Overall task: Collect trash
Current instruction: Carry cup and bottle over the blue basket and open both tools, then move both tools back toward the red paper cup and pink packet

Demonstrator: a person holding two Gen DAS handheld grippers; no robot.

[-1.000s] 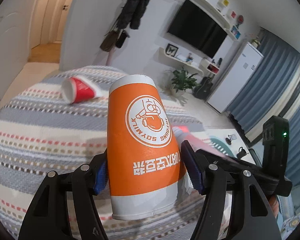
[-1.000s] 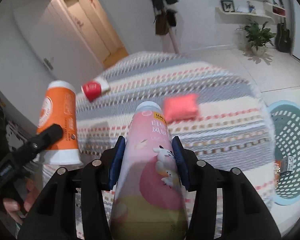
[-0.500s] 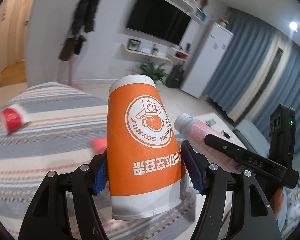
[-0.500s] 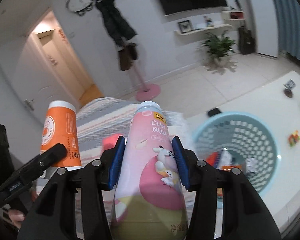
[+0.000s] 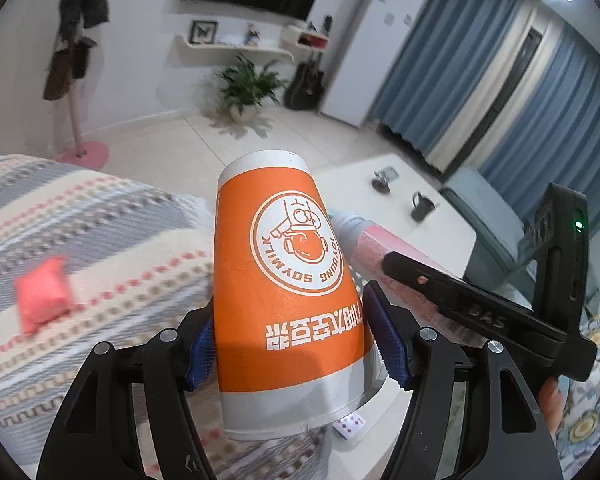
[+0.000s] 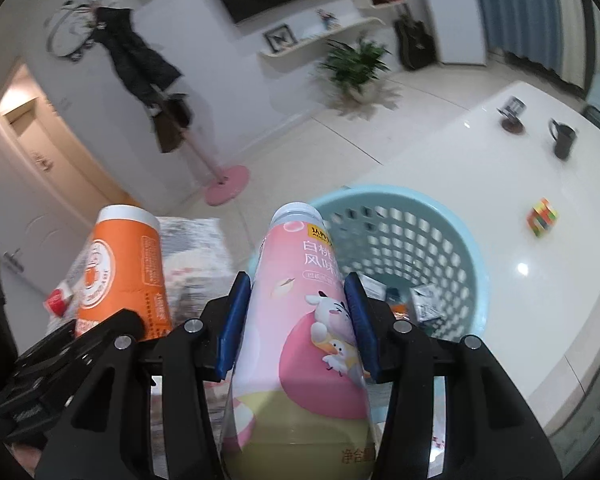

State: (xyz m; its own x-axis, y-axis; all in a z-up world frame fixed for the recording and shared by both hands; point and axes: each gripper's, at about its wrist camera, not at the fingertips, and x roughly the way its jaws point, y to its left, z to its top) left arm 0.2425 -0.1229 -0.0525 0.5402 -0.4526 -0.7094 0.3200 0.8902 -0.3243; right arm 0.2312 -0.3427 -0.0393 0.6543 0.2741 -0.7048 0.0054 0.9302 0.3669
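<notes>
My left gripper (image 5: 296, 340) is shut on an upside-down orange paper cup (image 5: 284, 280) with a white soymilk logo, held in the air. My right gripper (image 6: 296, 320) is shut on a pink bottle (image 6: 300, 320) with a white cap, held just in front of a light blue laundry basket (image 6: 452, 232) that holds several pieces of trash. The cup also shows in the right wrist view (image 6: 120, 268), to the left of the bottle. The bottle and the right gripper show at the right of the left wrist view (image 5: 376, 248). A pink packet (image 5: 40, 300) lies on the striped blanket.
A striped blanket (image 5: 100, 224) covers the bed at the left. A white low table (image 6: 520, 184) stands behind the basket with a black mug (image 6: 562, 140), a colour cube (image 6: 542, 222) and a small dark object. A coat stand (image 6: 220, 188) and a potted plant (image 6: 356, 68) stand on the floor.
Both grippers have swung right, away from the bed and toward the basket, which now sits closer and more central in the right wrist view. The red cup has left the left wrist view.
</notes>
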